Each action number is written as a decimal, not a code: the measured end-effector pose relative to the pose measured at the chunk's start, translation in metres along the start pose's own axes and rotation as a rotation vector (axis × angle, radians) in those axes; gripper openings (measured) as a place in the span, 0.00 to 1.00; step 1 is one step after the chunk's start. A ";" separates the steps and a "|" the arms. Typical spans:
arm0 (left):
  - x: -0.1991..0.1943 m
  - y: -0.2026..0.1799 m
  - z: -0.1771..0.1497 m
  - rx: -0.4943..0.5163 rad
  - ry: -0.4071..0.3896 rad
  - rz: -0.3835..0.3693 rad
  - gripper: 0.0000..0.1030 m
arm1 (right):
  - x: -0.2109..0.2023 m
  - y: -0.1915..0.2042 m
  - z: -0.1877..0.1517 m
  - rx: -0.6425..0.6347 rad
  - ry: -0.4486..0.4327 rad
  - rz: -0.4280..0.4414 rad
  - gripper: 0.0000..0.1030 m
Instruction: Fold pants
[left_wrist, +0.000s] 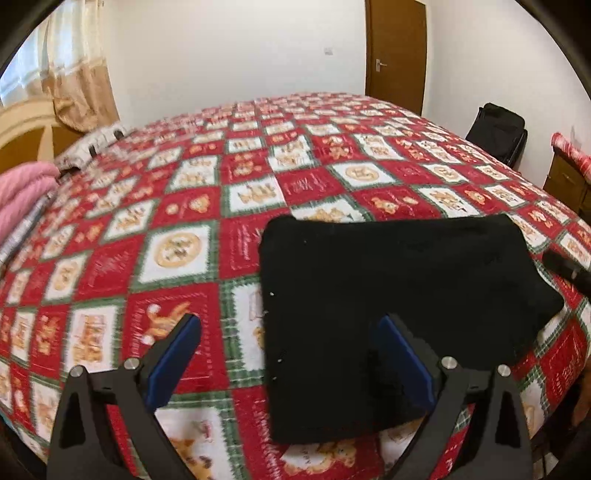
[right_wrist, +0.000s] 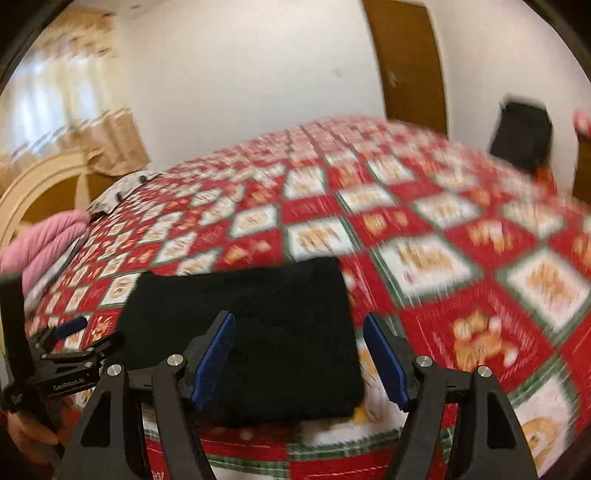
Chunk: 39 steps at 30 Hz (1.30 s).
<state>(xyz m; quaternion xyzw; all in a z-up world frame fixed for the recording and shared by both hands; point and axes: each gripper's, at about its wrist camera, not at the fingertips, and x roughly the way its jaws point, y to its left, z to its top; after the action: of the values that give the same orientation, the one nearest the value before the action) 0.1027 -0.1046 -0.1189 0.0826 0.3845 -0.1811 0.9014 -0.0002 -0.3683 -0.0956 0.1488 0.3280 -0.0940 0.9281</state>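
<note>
One pair of black pants (left_wrist: 399, 314), folded flat near the bed's (left_wrist: 184, 206) front edge. Two grippers, left gripper (left_wrist: 288, 332) and right gripper (right_wrist: 299, 328), fingers apart, holding nothing.

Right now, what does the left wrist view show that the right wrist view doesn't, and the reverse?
Only the left wrist view: the left gripper head-on, open, empty, straddling the folded black pants' left edge, and a sharp door handle.

Only the right wrist view: the right gripper head-on, open, empty, over the pants' right edge, plus the hand holding the left gripper.

Both: the pants folded into a rectangle on the red checked bedspread, pink blanket, black bag.
</note>
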 end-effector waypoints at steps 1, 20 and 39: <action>0.007 0.001 -0.001 -0.009 0.025 -0.011 0.97 | 0.009 -0.010 -0.004 0.044 0.035 0.009 0.71; 0.025 0.012 -0.012 -0.124 0.120 -0.140 1.00 | 0.029 -0.002 -0.023 0.137 0.158 0.226 0.80; 0.026 -0.002 -0.010 -0.078 0.118 -0.186 0.99 | 0.033 0.004 -0.029 0.001 0.147 0.083 0.43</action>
<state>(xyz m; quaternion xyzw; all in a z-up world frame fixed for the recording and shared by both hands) 0.1120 -0.1107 -0.1442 0.0218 0.4495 -0.2438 0.8591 0.0092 -0.3573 -0.1368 0.1692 0.3890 -0.0446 0.9045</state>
